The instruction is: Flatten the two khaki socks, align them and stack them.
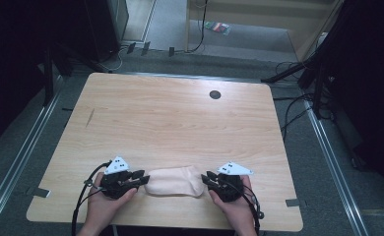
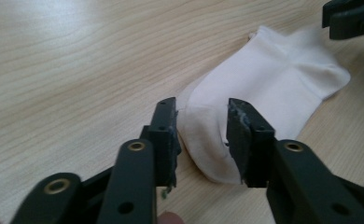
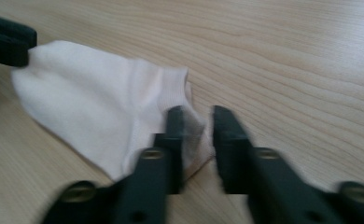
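Observation:
A pale, cream-coloured sock [image 1: 174, 181] lies flat on the wooden table [image 1: 180, 123] near its front edge. My left gripper [image 1: 142, 178] is at the sock's left end and my right gripper [image 1: 206, 178] at its right end, each held in a hand. In the left gripper view the sock [image 2: 273, 79] has its rounded end between the open jaws of my left gripper [image 2: 201, 114]. In the right gripper view, which is slightly blurred, the jaws of my right gripper [image 3: 196, 119] stand narrowly open around the edge of the sock [image 3: 91, 98] by its ribbed cuff.
A small black round hole [image 1: 215, 94] sits in the tabletop at the far right. Bare wood stretches beyond the sock. Cables [image 1: 288, 113] and metal floor rails [image 1: 328, 147] run beside the table.

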`<action>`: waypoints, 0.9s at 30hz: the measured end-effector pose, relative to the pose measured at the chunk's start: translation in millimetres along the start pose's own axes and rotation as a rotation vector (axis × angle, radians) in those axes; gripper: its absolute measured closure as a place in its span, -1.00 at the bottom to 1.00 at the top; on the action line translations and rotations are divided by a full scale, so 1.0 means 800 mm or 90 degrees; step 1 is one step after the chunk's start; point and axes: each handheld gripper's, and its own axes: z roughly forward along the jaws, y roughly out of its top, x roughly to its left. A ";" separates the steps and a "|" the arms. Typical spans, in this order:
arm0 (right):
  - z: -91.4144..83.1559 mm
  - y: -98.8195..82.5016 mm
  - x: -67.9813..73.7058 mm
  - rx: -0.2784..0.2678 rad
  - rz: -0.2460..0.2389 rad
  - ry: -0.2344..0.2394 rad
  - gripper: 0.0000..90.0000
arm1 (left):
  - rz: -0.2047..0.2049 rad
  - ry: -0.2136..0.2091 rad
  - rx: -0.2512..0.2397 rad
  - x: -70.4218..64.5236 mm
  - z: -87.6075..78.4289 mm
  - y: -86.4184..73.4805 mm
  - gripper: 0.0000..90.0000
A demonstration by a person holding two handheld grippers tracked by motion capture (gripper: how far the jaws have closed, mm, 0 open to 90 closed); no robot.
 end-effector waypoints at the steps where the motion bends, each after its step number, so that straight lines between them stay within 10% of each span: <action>1: 0.001 -0.001 0.000 0.004 0.004 0.009 0.40 | 0.001 -0.001 -0.001 0.001 0.000 -0.001 0.40; 16: 0.001 -0.007 0.000 -0.027 0.021 0.006 0.31 | -0.028 -0.011 -0.033 0.016 -0.009 -0.004 0.37; 27: -0.003 -0.007 -0.013 -0.086 -0.001 -0.050 -0.23 | -0.041 0.019 -0.110 0.044 -0.024 -0.012 0.11</action>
